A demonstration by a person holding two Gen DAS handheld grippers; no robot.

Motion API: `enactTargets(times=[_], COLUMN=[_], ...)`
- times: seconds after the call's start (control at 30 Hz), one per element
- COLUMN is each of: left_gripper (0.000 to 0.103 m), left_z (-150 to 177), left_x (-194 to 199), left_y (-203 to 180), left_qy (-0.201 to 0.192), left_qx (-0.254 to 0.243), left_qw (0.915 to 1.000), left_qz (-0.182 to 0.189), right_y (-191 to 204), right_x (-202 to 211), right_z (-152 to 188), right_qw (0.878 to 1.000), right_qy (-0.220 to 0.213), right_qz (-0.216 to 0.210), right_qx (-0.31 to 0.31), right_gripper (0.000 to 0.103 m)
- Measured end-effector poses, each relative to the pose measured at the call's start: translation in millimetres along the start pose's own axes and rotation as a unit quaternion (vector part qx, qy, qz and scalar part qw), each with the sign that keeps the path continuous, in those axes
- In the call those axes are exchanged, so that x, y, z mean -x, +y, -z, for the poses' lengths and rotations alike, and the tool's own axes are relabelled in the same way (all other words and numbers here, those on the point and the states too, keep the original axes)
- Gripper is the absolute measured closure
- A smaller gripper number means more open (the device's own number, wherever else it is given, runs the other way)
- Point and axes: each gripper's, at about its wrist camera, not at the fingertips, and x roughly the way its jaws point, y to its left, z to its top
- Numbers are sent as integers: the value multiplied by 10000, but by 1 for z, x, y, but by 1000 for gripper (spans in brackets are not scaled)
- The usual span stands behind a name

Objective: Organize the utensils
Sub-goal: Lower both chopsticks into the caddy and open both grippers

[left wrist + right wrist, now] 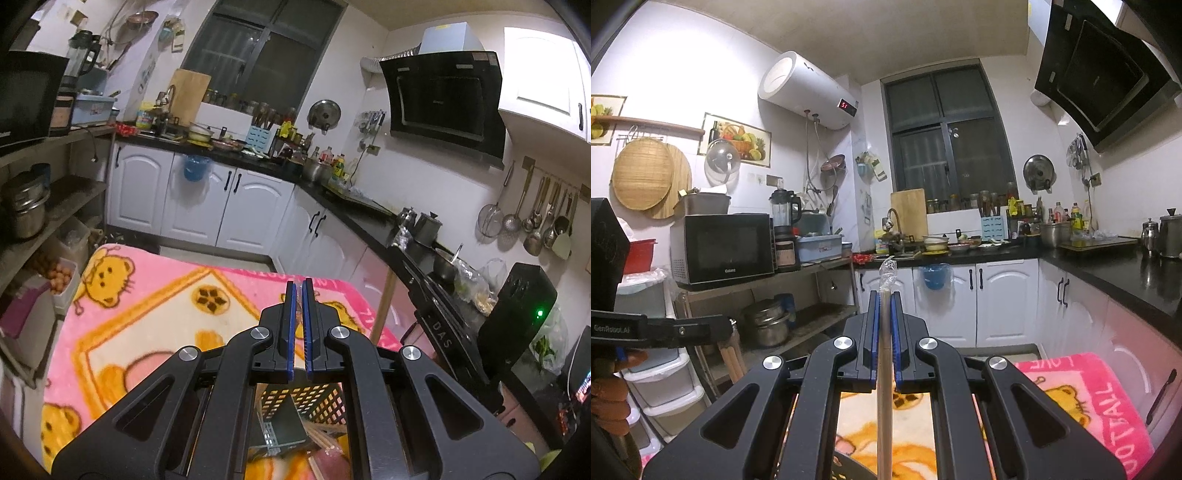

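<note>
Right gripper (885, 306) clamping wrapped chopsticks (885, 369) lengthwise, frame centre; plastic tip poking out above. Judging them light, stiff, wrapper slippery, so gripping mid-shaft. Left gripper (299, 295) closed, something thin showing between pads. Black basket (314, 402) sitting lower centre.

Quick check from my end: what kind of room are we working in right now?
A home kitchen, by the look of it: range hood on the wall, white cabinets under a black countertop, and a microwave on a shelf.
</note>
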Motion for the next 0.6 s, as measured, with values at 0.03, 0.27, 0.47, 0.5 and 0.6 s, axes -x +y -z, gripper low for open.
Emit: enactTargets(times=[0.03, 0.27, 0.47, 0.5, 0.6], left_gripper=[101, 101, 101, 101, 101], left_z=[1, 12, 21, 22, 27], left_x=[-1, -12, -17, -18, -18], left_y=[0, 5, 10, 11, 13], left_qy=[17, 177, 271, 278, 280], left_qx=[-1, 30, 121, 135, 150], left_qw=[10000, 9998, 9996, 9995, 9995], left_qz=[-4, -5, -22, -24, -56], right_y=[1, 0, -8, -10, -15], right_x=[-1, -5, -1, 0, 6], right_z=[1, 9, 22, 24, 31], right_qw=[10000, 10000, 9998, 9997, 9993], right_qy=[-12, 47, 141, 164, 210], right_qz=[10, -28, 44, 48, 106], right_qx=[11, -12, -143, -189, -291], right_gripper=[97, 97, 96, 96, 96])
